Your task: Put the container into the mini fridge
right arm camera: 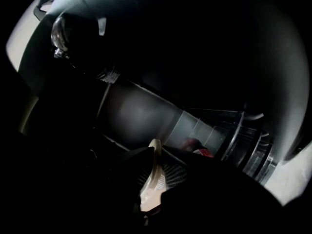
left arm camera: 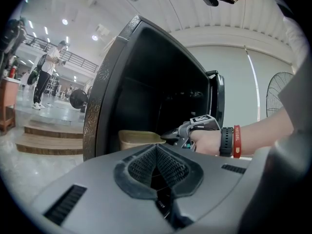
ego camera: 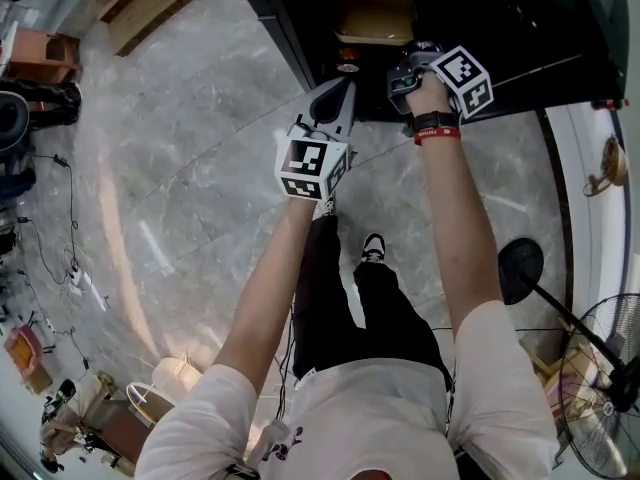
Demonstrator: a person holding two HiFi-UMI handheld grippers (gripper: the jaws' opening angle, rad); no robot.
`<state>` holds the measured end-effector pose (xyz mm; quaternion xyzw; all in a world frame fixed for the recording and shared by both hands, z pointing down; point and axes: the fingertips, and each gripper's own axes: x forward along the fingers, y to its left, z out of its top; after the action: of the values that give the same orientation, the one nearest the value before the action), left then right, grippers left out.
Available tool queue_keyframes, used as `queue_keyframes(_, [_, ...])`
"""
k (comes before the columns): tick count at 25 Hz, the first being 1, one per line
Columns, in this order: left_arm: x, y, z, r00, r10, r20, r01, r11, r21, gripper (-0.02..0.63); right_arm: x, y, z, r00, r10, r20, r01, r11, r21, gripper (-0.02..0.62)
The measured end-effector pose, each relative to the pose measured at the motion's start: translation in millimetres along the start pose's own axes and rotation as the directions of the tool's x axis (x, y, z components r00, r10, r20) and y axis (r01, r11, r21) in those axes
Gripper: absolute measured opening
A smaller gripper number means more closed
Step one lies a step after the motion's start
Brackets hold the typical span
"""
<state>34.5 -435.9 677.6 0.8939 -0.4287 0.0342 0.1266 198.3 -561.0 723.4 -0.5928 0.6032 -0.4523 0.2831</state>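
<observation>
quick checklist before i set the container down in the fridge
1. Fridge open: ok, its opening faces both grippers.
2. Grip on container: ok, the right gripper is shut on its rim.
3. Container in the opening: ok, it is in the dark interior.
4. Surface under the container: cannot tell, too dark.
5. Red thing deeper inside clear of the path: cannot tell.
6. Left gripper out of the way: ok, shut, empty, outside the fridge.

Marble floor (ego camera: 180, 168), standing fan (ego camera: 600, 408), wooden steps (left arm camera: 44, 139)
</observation>
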Motion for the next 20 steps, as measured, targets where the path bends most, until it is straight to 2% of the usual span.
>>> queue_keyframes(7, [4.3,-0.7,-9.4,1.000,-0.001,-0.002,0.001,1.000,-0.010,0.020,10.7,-6.2,5.7,1.000,0.009,0.000,-0.009,1.000,-0.026,0.060])
queue_keyframes(14, [6.7,5.3,-5.6,1.000,0.007,-0.001,-0.007,1.000,-0.005,0.019,17.2,-22.9,-1.3,0.999,-0.049,-0.016,0.048,0.997,-0.054,0.060])
queue_keyframes(18, [4.4,6.8,1.2,1.000,0.014,0.006,-0.014,1.000,0.012,0.020,15.8,-22.3,1.3,0.999,-0.048,-0.012,0.047,0.996,-0.081,0.063])
queue_keyframes(20, [4.3,6.6,1.9,1.000,0.018,0.009,-0.018,1.000,0.006,0.019,16.2,-19.2,3.7,0.999,-0.035,-0.011,0.034,0.995,-0.098,0.096])
